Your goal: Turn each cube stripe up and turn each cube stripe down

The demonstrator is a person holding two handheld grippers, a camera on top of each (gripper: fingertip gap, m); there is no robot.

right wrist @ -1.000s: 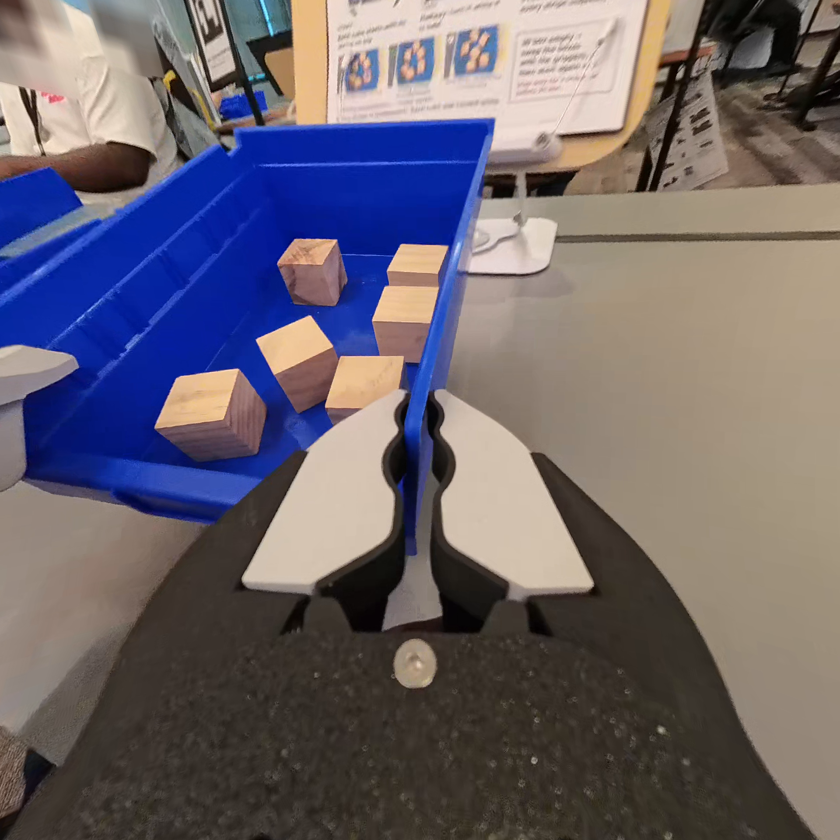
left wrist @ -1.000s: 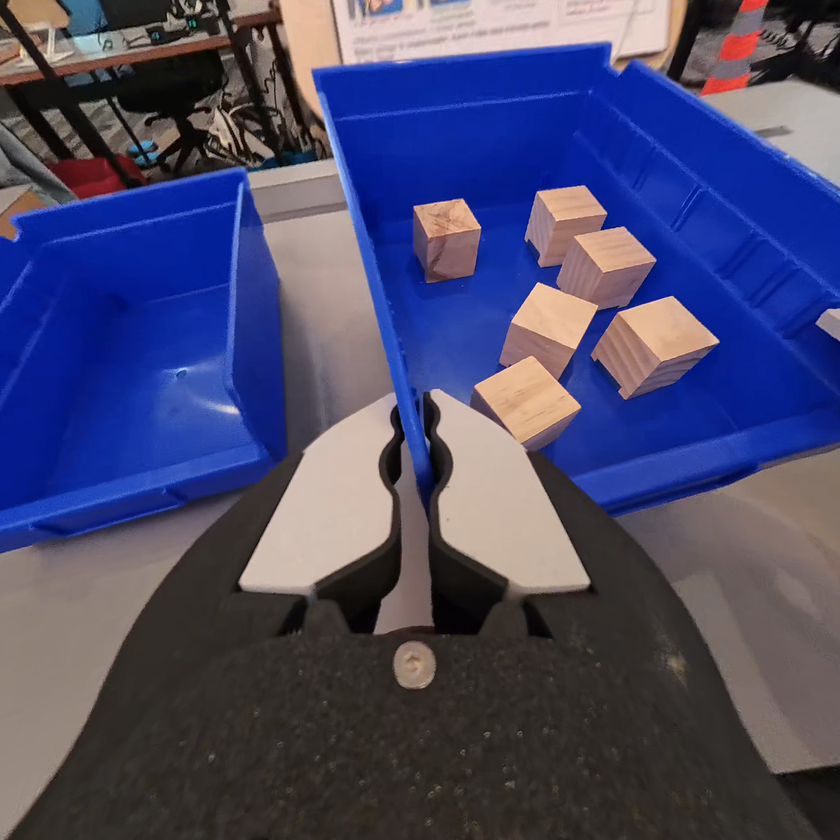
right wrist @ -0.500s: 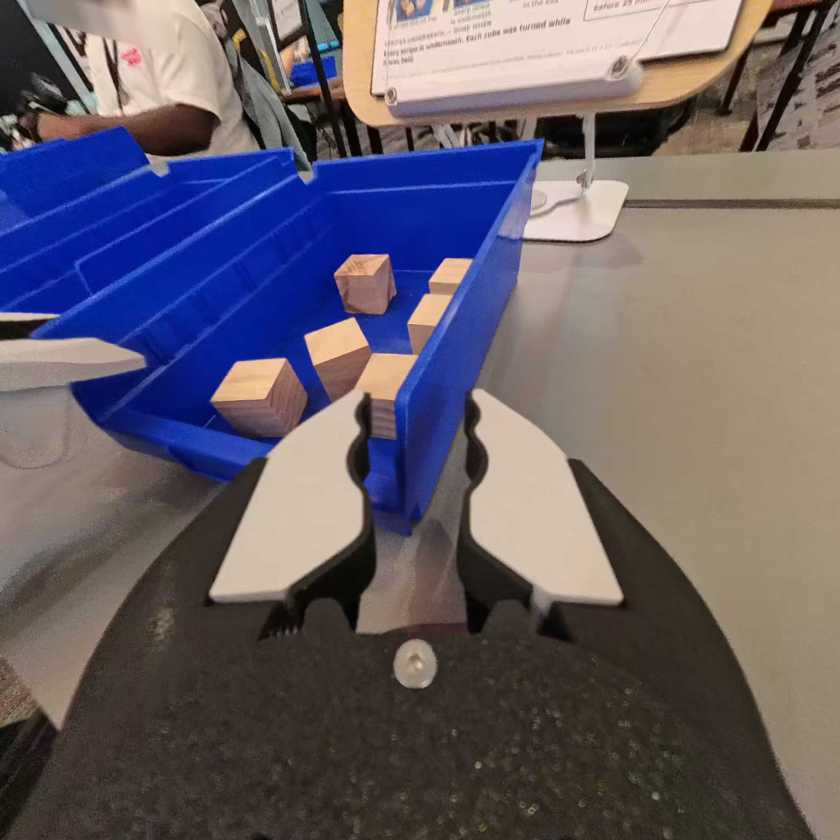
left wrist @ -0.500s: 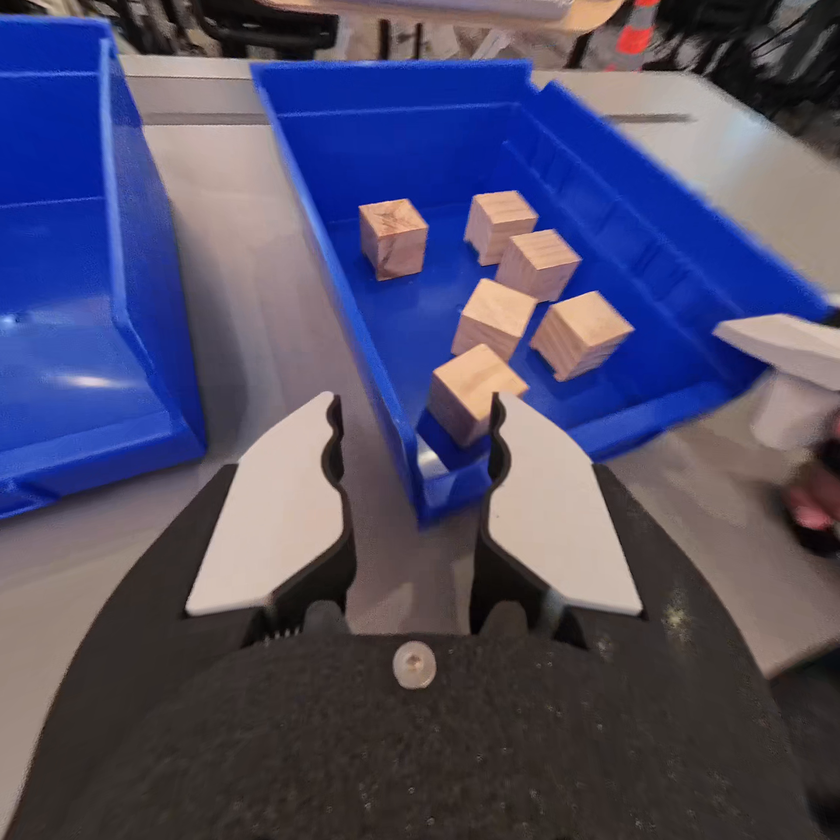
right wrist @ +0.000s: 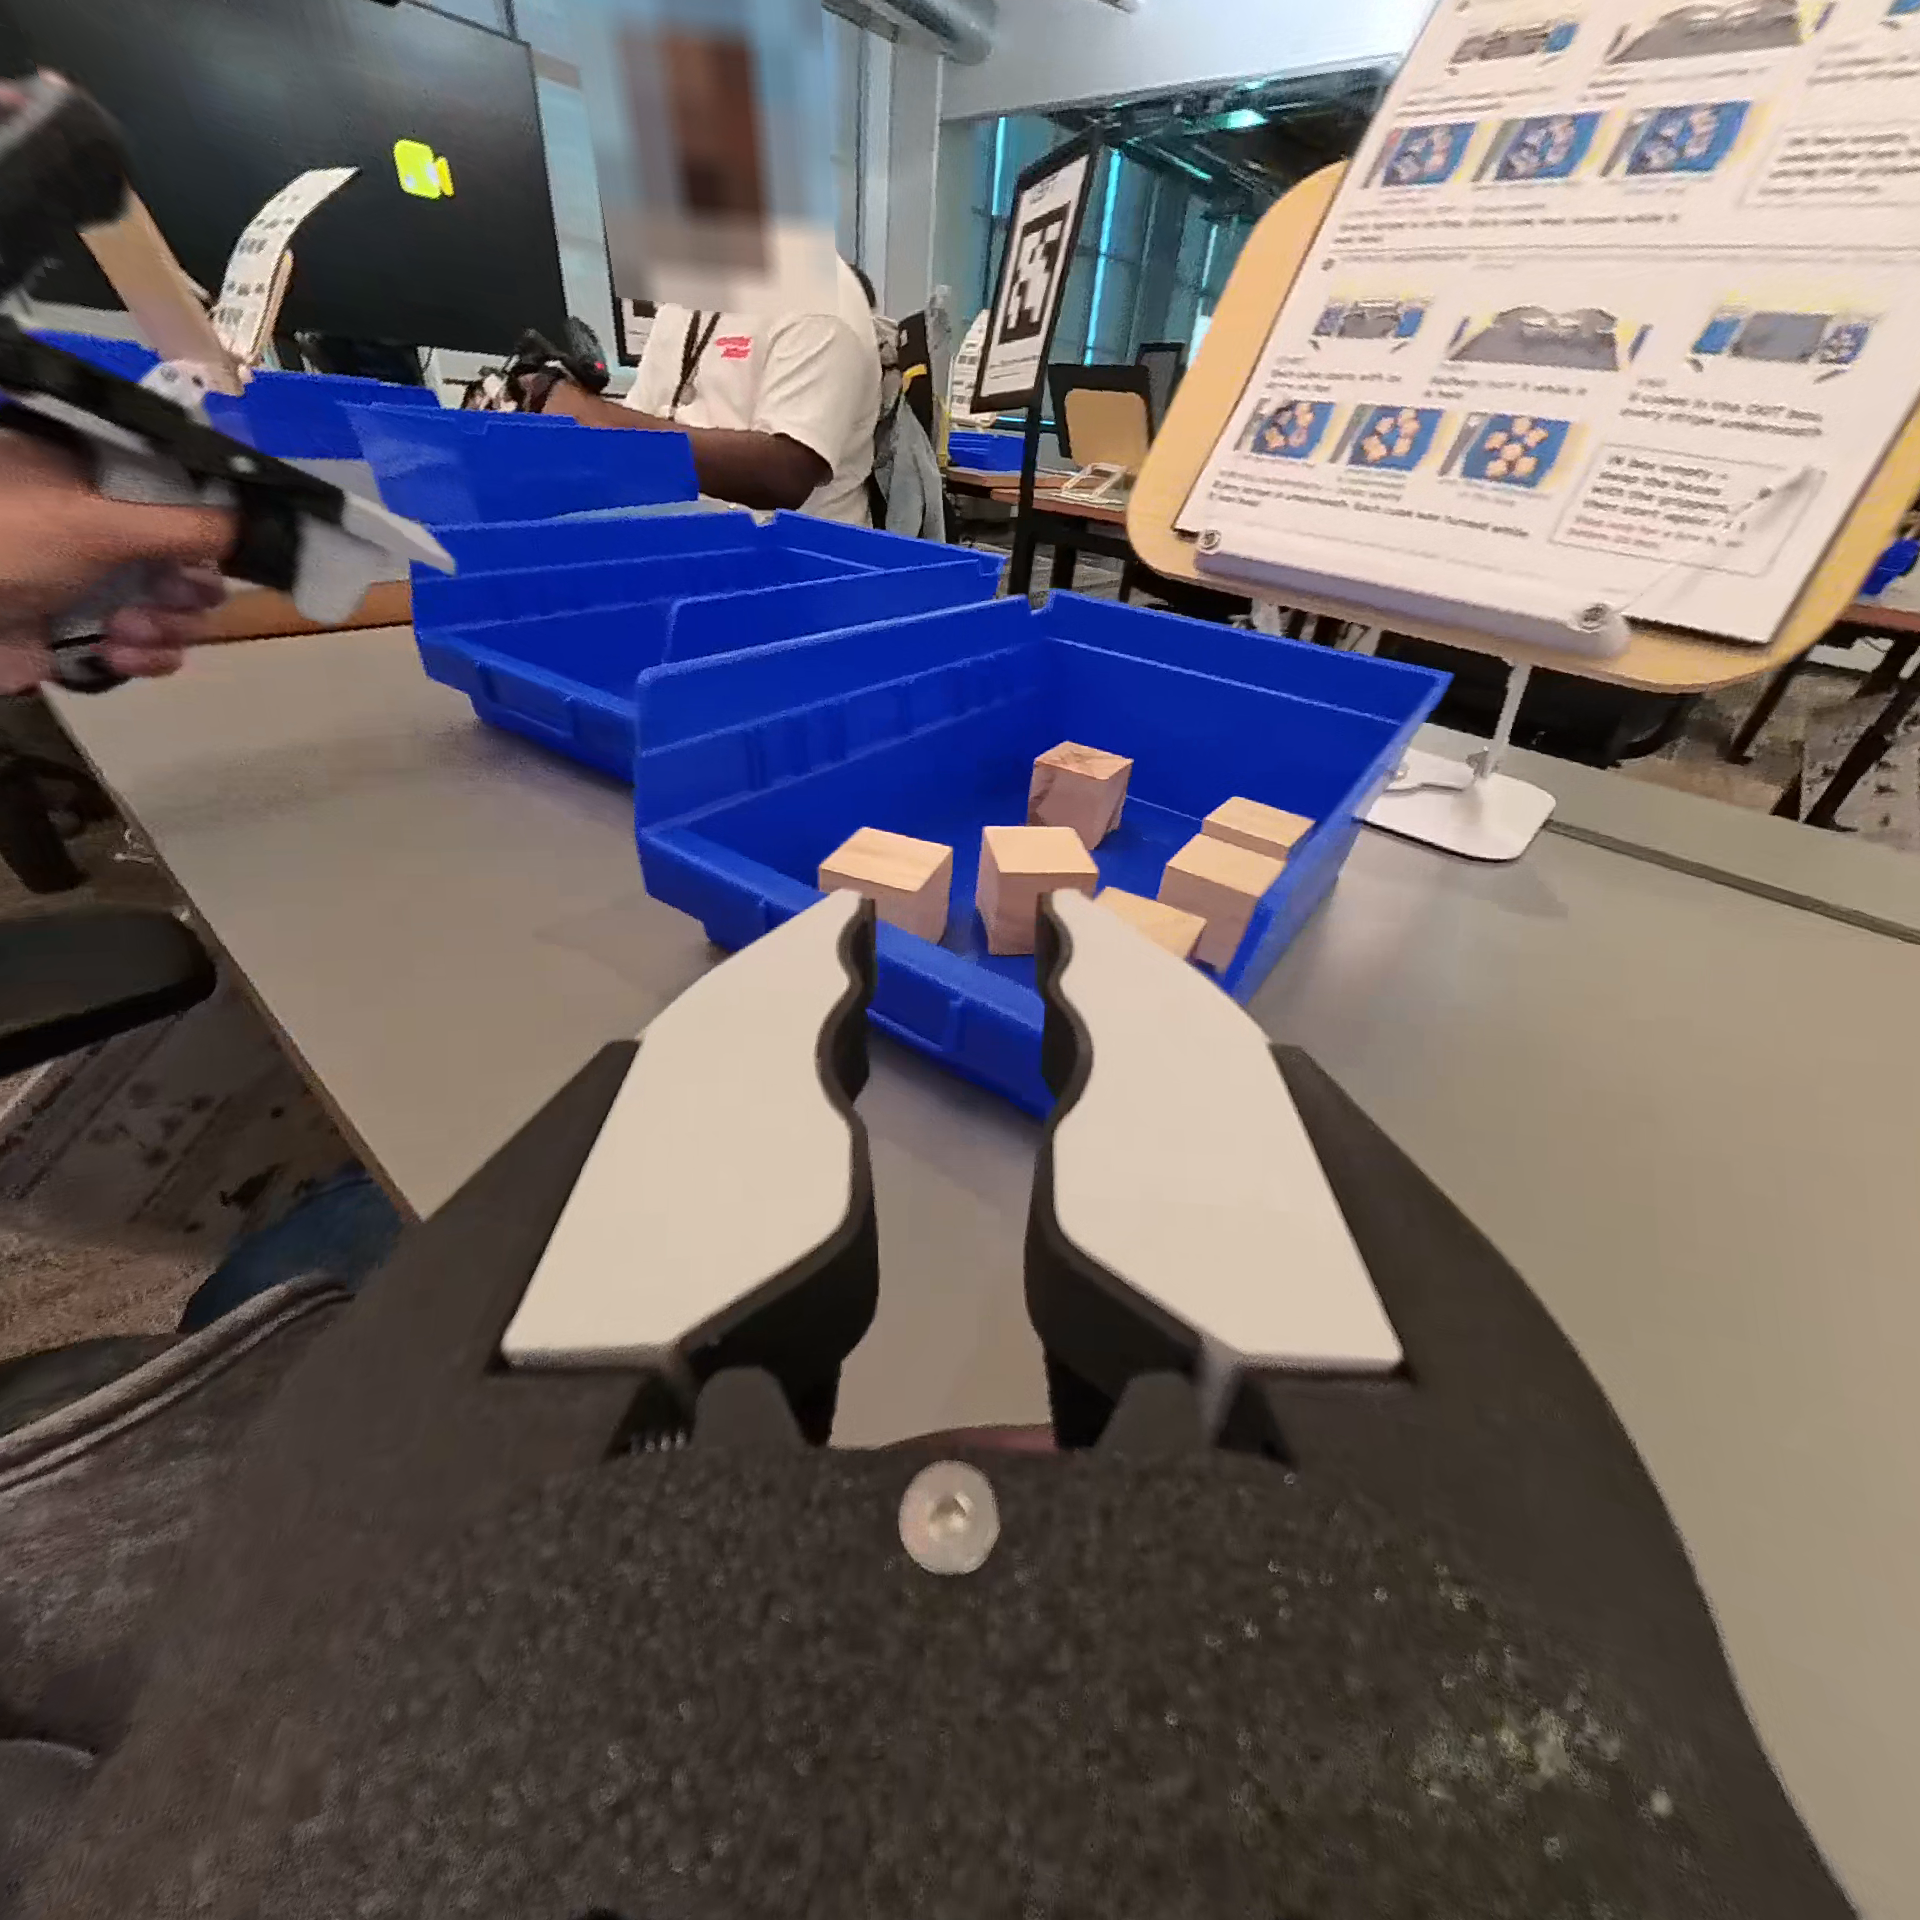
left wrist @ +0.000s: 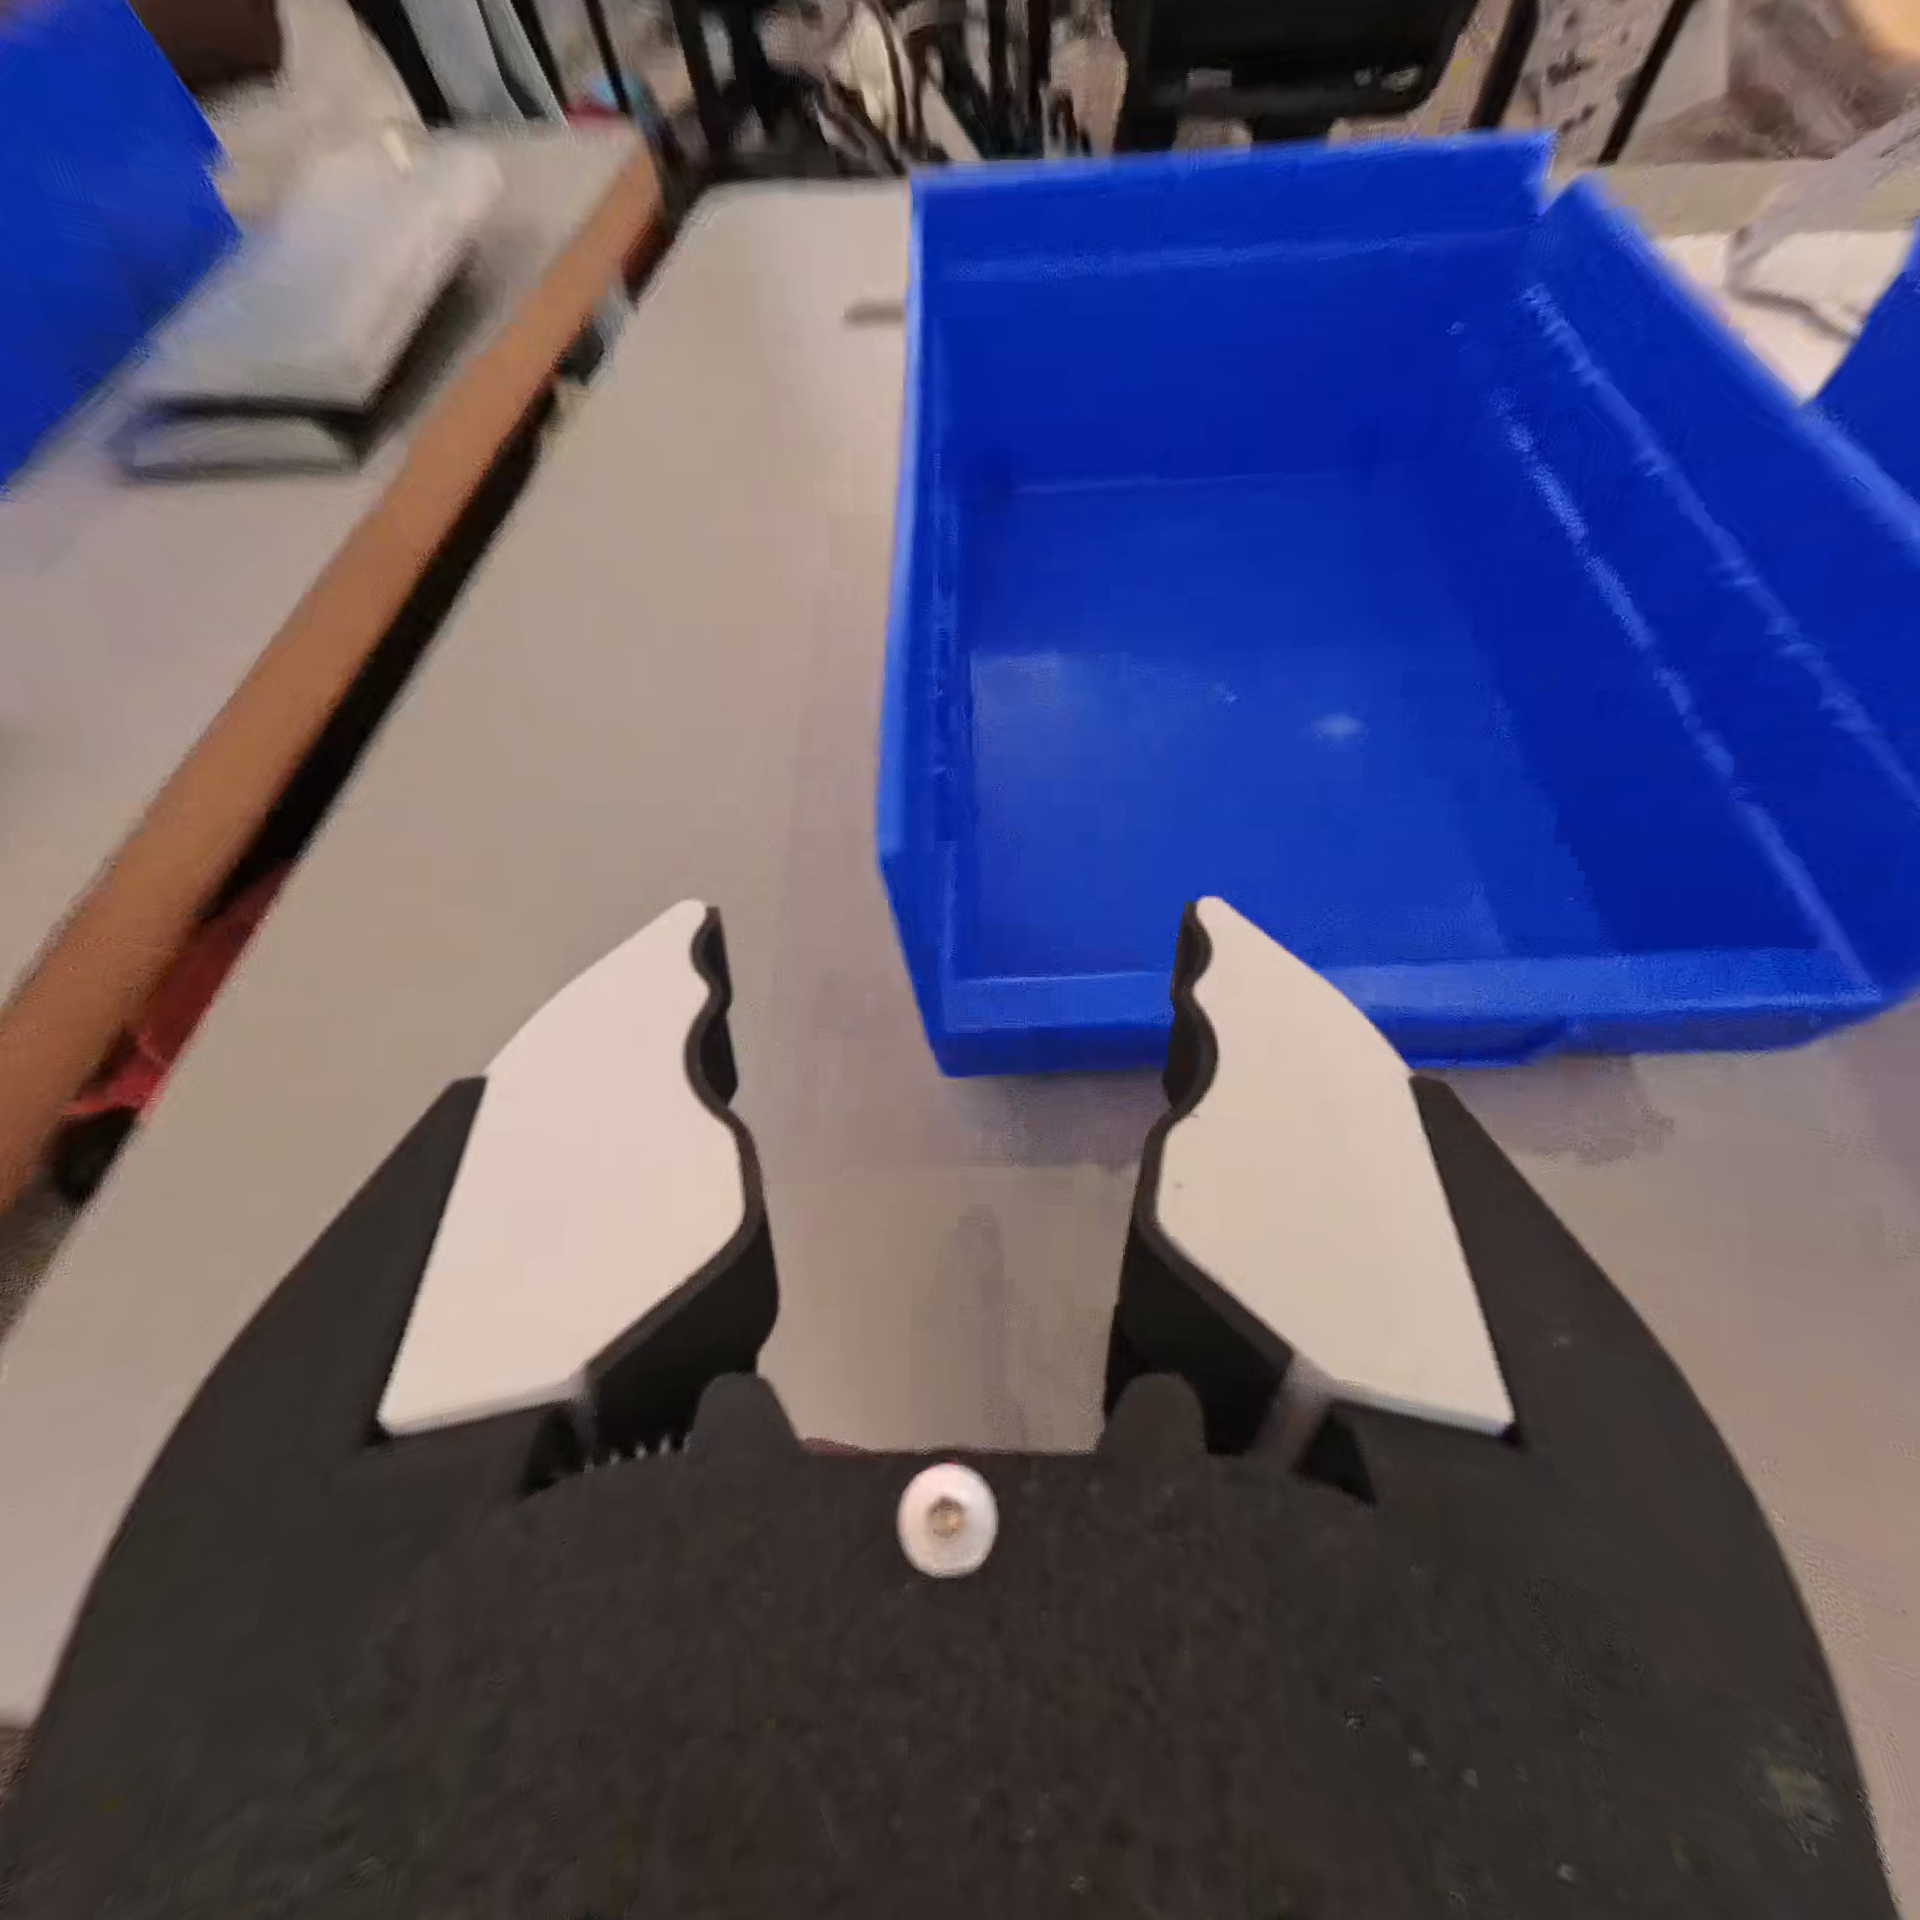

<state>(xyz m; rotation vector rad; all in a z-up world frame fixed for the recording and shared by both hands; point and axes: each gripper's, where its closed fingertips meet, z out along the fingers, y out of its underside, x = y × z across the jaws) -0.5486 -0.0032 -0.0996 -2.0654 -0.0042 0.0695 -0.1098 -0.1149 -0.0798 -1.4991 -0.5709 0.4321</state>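
Both tongs hang over the grey table (right wrist: 1558, 1091) holding nothing. Left gripper (left wrist: 951, 914) is spread wide, an empty blue bin (left wrist: 1351, 675) at its one o'clock. Right gripper (right wrist: 951, 909) is parted by a narrower gap, well back from the blue bin with cubes (right wrist: 1039, 665) at twelve o'clock; six wooden cubes (right wrist: 1029, 883) sit inside, no stripe visible. An instruction board (right wrist: 1558, 312) stands at two o'clock.

6 wooden cubes (right wrist: 1078, 795); 3 blue bins (right wrist: 1195, 665); 2 grippers (right wrist: 951, 914).
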